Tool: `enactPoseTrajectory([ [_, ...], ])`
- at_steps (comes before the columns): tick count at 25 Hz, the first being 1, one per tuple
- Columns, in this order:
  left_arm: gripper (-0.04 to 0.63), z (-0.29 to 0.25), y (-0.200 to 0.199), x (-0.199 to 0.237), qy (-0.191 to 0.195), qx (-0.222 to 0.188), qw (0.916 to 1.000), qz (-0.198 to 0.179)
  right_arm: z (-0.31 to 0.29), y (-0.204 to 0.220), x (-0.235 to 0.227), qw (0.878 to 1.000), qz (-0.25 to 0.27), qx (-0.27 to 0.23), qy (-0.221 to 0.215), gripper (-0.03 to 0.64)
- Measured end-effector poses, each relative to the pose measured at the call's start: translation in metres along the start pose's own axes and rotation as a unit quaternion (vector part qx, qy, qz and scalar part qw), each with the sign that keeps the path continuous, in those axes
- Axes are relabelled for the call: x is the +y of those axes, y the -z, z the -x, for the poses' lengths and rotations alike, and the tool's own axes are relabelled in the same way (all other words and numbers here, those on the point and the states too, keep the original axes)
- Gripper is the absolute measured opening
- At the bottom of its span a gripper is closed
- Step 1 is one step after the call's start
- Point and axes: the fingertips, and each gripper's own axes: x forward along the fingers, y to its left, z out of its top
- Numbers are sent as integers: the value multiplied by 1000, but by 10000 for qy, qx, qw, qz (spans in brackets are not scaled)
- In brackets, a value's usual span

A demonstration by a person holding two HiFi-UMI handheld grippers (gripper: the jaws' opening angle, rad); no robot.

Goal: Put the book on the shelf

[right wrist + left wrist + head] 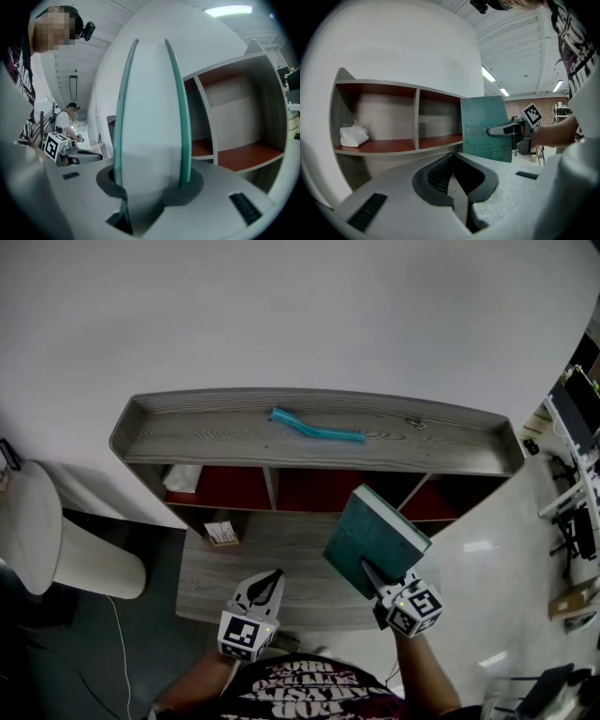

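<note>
The right gripper (373, 577) is closed on the near edge of the green book (377, 532); the book sticks out from its jaws, tilted, in front of the shelf (187, 442), before the middle and right compartments; the left gripper (270, 582) is closed and empty, apart from the book on its left.

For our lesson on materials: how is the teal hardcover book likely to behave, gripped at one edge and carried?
The teal hardcover book is probably stiff: it juts from the jaws of the right gripper without sagging. Gripped near one edge, it may feel heavy and tend to pivot. Its smooth covers could slip.
</note>
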Motion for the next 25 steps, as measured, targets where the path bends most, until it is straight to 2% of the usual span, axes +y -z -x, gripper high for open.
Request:
enactPoseTrajectory([
  [8,6,-12,5,13,160,91,9998,-17,-17,5,-5,9998,-52,116,150,163],
  [11,6,-15,1,21,175,102,9997,-141,-22,7,-7,9996,-58,163,233,163],
  [16,6,-20,0,51,91,80,9999,-83,-31,0,-4,9992,-299,-33,259,163],
  [25,6,-32,-11,79,212,34,9997,-92,-39,4,-11,9978,-170,163,627,163],
])
